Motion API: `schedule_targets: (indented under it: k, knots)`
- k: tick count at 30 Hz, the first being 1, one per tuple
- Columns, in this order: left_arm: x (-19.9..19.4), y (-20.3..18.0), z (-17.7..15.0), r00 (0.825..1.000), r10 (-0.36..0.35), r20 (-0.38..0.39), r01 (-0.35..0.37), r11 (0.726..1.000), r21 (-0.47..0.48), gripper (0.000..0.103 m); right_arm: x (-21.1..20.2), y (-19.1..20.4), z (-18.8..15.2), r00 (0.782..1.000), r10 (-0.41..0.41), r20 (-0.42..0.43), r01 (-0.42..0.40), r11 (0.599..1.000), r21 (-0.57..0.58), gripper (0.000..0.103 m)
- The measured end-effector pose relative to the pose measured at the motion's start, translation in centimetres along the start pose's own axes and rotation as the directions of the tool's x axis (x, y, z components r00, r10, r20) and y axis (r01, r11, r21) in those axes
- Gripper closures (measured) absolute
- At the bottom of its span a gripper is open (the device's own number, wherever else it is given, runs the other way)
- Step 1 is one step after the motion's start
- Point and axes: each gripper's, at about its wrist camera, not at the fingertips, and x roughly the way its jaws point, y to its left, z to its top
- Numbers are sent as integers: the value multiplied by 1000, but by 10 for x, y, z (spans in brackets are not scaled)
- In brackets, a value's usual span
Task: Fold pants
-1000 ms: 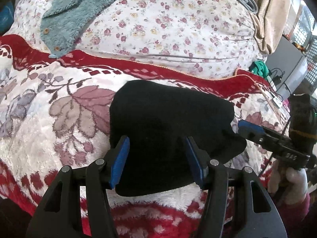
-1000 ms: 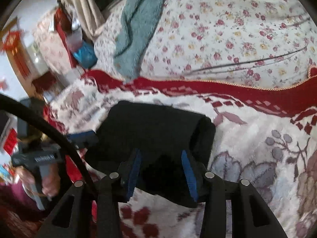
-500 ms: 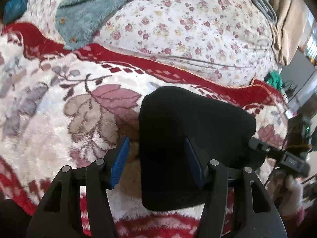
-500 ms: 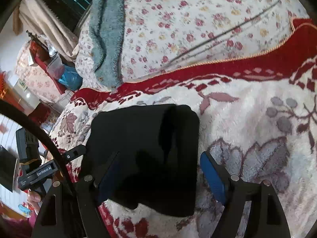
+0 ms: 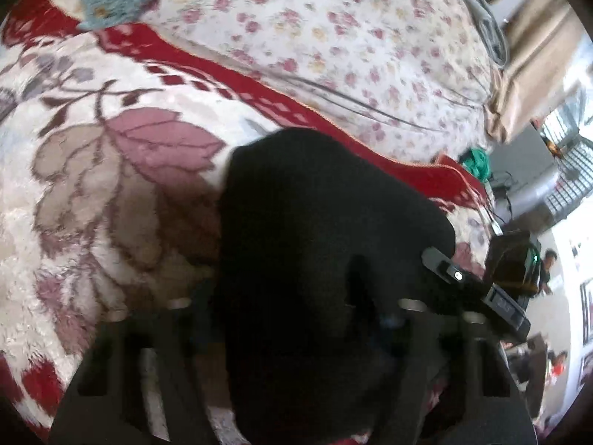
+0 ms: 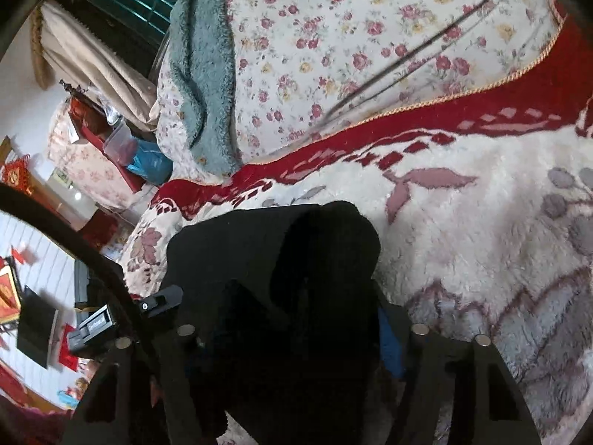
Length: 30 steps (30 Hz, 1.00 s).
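A home bedroom: plush floral blanket [image 6: 463, 230], flowered quilt [image 6: 333, 37], curtain [image 6: 92, 63]

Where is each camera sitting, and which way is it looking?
Left wrist view: on the left tool, looking along its fingers over the black pants at the fuzzy blanket and flowery quilt; the right tool shows at the right edge.
Right wrist view: on the right tool, looking over the same pants toward the teal towel; the left tool shows at the left edge.
Both views share the pants, blanket, quilt and towel.
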Motion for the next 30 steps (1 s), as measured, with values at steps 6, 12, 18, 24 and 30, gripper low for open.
schedule_targets:
  k: [6,12,18,24,30]
  knots:
    - [-33,-5,7,999,20,44,-20,1000,15,62,-11,34,16,998,61,21,-61,997,-42,63]
    - [-106,25,31,983,110,144,-111,994,-2,62,26,86,30,986,164,-1,-163,983,-84,64]
    - [-142,85,38,949,266,166,-253,963,-97,62,110,135,27,971,218,-96,-226,970,-93,64]
    - [-129,138,22,930,346,124,-318,926,-204,49,183,159,12,975,-12,-222,-42,971,-237,44]
    - [-129,120,18,886,433,166,-413,900,-141,41,157,159,20,977,-82,-195,21,955,-297,38]
